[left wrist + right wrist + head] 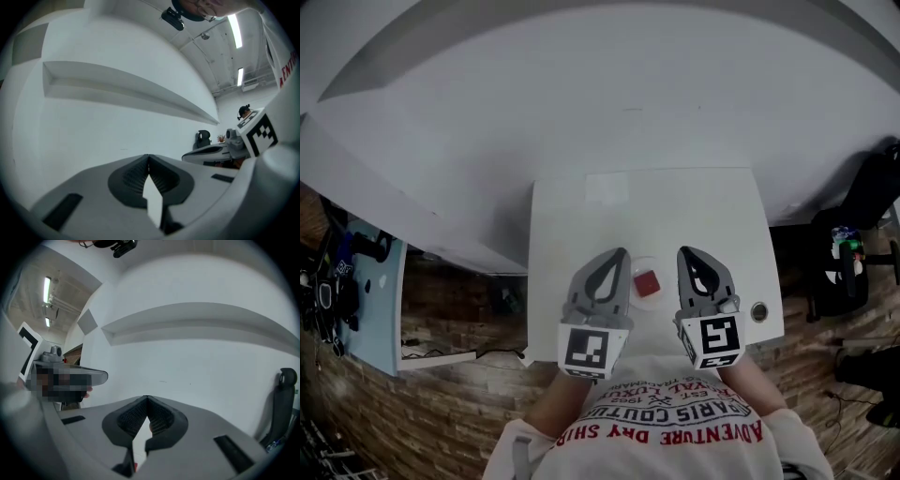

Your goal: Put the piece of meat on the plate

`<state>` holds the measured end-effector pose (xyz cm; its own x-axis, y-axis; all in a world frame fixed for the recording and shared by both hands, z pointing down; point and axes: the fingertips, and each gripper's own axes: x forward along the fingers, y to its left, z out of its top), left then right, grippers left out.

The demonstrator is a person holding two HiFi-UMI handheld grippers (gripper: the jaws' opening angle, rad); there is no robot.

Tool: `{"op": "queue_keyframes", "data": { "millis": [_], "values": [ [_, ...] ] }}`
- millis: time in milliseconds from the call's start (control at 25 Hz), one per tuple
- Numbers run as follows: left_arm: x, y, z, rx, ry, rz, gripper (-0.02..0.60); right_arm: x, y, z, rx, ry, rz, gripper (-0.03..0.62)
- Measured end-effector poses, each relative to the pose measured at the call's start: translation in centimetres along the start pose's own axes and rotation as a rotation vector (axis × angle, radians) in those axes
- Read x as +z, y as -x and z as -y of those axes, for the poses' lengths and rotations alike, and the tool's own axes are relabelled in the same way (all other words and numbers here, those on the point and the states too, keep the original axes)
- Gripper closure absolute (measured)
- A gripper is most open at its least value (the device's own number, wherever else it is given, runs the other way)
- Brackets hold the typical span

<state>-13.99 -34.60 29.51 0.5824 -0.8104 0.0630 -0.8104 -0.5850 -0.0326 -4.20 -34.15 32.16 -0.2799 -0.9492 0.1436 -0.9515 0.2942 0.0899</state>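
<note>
A small red piece of meat (648,283) lies on a small pale round plate (645,265) near the front of the white table (581,216). Both grippers hover above the table's front edge, one on each side of the plate and apart from it. My left gripper (620,253) is shut with nothing between its fingers; in the left gripper view its tips (149,157) meet against the white wall. My right gripper (683,253) is also shut and empty, its tips (147,398) touching. Neither gripper view shows the plate.
A small round dark object (758,311) sits at the table's front right corner. A black office chair (853,248) stands to the right of the table. A light blue desk (366,291) with dark gear is at the left. A white wall with a ledge lies ahead.
</note>
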Motion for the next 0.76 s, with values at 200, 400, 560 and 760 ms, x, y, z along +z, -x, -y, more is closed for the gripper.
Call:
{"op": "queue_keyframes", "data": {
  "millis": [200,400,560,760],
  "values": [
    [-0.1,0.2,0.4,-0.026,-0.049,0.016,0.574,0.4,0.6,-0.3,0.008,0.011,0.019,0.582],
    [-0.1,0.6,0.4,-0.024,-0.046,0.020,0.574,0.3,1.3,-0.6,0.012,0.027,0.030,0.582],
    [0.0,0.4,0.4,-0.018,-0.049,0.017,0.574,0.5,1.3,-0.6,0.018,0.004,0.036,0.582],
    [0.2,0.2,0.6,-0.037,-0.052,0.019,0.574,0.7,1.1,-0.6,0.005,0.011,0.038,0.582]
  ]
}}
